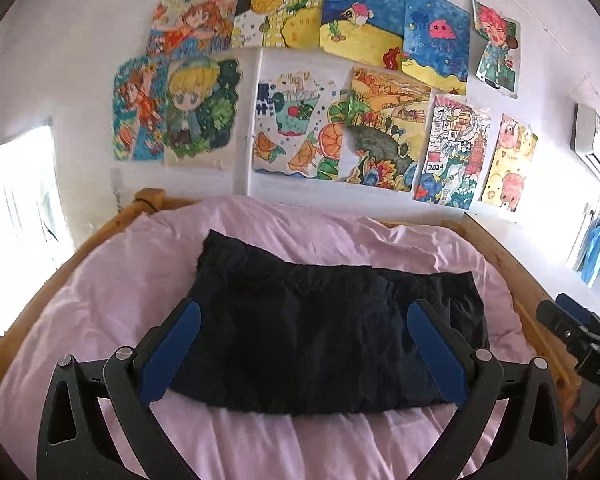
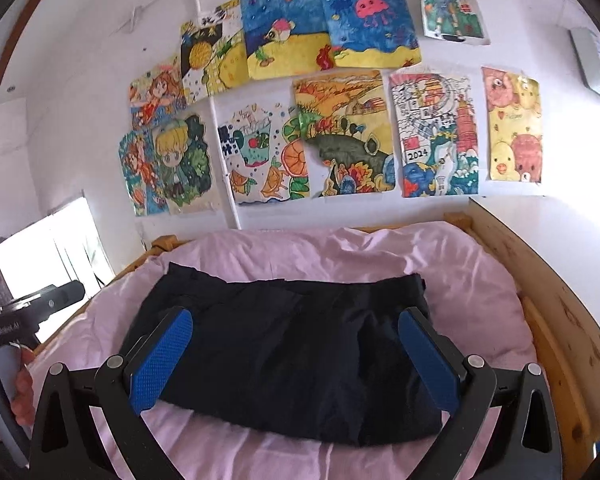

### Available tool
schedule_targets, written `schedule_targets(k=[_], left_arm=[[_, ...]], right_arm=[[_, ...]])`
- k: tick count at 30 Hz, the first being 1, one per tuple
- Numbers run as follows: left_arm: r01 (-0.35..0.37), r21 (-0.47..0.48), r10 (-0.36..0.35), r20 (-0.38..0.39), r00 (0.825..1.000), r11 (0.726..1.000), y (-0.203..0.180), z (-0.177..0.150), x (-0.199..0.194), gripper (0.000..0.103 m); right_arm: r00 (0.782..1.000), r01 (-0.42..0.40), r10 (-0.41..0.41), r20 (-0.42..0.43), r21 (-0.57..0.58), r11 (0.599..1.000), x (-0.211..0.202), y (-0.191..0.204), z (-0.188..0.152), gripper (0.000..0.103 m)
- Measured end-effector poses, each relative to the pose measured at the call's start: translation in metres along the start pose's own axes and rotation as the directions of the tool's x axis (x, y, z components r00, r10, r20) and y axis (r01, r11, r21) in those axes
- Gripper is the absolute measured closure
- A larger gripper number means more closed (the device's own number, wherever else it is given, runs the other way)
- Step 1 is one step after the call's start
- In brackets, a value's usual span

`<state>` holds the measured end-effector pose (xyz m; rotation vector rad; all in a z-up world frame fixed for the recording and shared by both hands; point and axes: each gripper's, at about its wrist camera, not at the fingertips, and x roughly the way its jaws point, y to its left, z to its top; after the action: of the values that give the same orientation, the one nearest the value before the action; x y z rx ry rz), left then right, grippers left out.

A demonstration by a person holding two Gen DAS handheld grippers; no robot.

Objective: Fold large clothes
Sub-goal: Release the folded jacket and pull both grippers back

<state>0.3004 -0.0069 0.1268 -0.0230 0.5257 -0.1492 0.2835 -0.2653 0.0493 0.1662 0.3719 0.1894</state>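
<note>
The dark garment point(image 1: 324, 332) lay mid-bed; both grippers point(image 1: 304, 344) point(image 2: 296, 352) hung wide apart, empty; pinching matched corners would've folded cleanest.

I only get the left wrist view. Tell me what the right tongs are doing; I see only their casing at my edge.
Observer: The right tongs are open. Their blue pads are spread wide with nothing pinched, and the dark garment lies on the pink bedcover ahead of them.
Operator: Now report what is holding my unit.
Observer: A bare hand grips the handle behind the left tongs, at the left edge of the right wrist view.
</note>
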Motion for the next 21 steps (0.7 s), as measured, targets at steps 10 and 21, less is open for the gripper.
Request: schedule_targets(k=[10,21], left_arm=[[-0.060,0.108,0.052,0.073,0.996,0.992,-0.021,-0.054,-0.064,0.001],[-0.084,0.093,0.080,0.039,0.996,0.992,-0.021,-0.103,-0.085,0.001]], right_arm=[[0.999,0.030,-0.029,0.018,-0.025,0.999,-0.058,0.020,-0.028,0.000],[0.996,0.074,-0.072,0.056,-0.042,0.996,-0.097,0.052,-0.059,0.000]])
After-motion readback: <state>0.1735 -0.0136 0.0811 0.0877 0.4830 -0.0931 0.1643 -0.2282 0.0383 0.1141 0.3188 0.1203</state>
